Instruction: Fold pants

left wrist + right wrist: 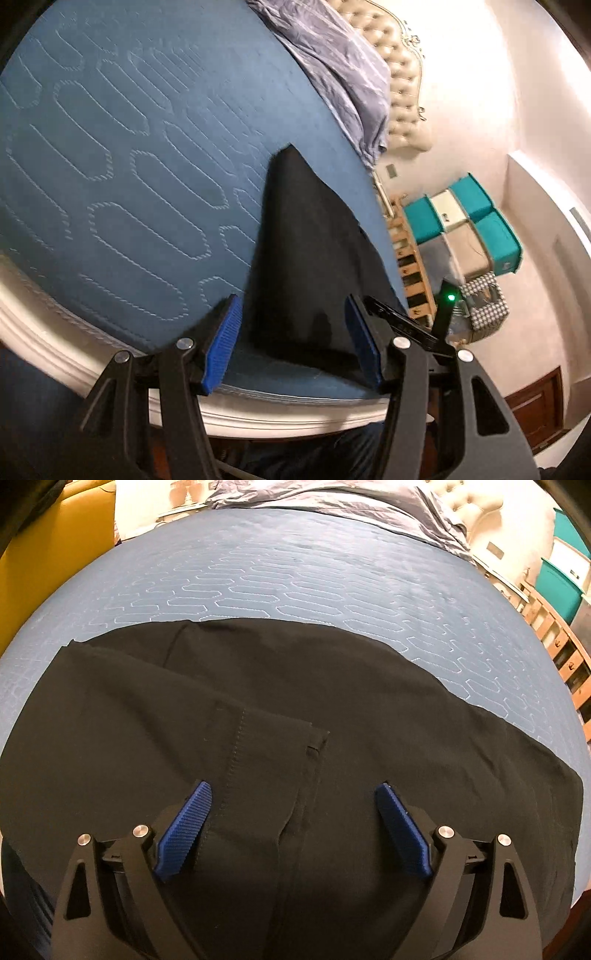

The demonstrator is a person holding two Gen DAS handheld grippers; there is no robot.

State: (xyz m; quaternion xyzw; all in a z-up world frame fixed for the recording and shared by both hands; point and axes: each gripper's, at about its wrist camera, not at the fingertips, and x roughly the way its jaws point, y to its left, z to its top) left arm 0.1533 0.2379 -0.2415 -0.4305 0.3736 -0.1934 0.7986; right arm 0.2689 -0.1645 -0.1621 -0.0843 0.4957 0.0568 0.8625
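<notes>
Right wrist shows pants (295, 709) seam; both tongs (293, 805) (293, 321) gape wide, empty.

blue quilted mattress (295, 572) | rumpled lilac sheet (332, 62) bunched along mattress's head edge | cream tufted headboard (404, 85) just behind sheet | teal-and-white storage bins (465, 218) stacked against wall beside bed | wooden slatted frame (410, 266) near mattress corner | yellow furniture (81, 520) beyond far-left edge
</notes>
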